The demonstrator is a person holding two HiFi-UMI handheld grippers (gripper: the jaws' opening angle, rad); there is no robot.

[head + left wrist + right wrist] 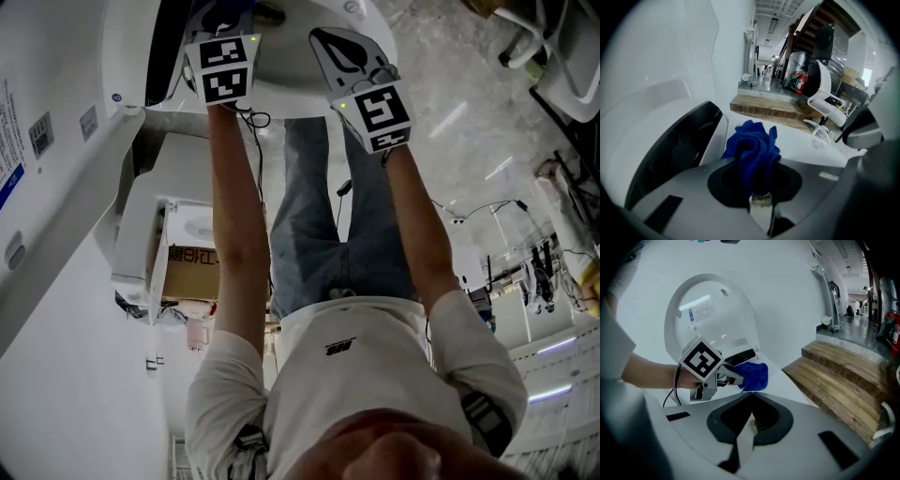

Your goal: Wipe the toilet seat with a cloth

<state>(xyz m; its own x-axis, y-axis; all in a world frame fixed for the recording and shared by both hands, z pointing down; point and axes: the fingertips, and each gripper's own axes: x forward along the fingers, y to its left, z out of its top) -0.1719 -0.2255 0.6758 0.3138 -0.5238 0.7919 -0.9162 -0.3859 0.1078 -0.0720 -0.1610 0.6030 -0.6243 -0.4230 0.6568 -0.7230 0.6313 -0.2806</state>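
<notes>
The left gripper's (761, 198) jaws are clamped on a bunched blue microfibre cloth (754, 152), which stands out of them in a loose tuft. The right gripper's (752, 423) jaws are pressed together with nothing between them. In the right gripper view the cloth sits just in front of the foot of the raised white oval toilet lid (710, 315). It is low over the white toilet seat (785, 386), but I cannot tell whether it touches.

The grip seems to take only a narrow fold, so dragging the cloth hard across the seat away from the lid could pull it free. A tuft this bunched would also give a small contact patch and could leave strips unwiped. If the gripper is pressed too low, the hard jaw tips rather than the fabric might scrape the seat. The idle right gripper is just beside the working one, on the side away from the lid, so a wide sweep could knock the two together.

In the head view both bare forearms reach straight out, nearly parallel, towards the lid's foot. The left forearm (234, 206) is nearer the lid and the right forearm (412, 220) is farther from it. Both marker cubes are turned up to the camera.
</notes>
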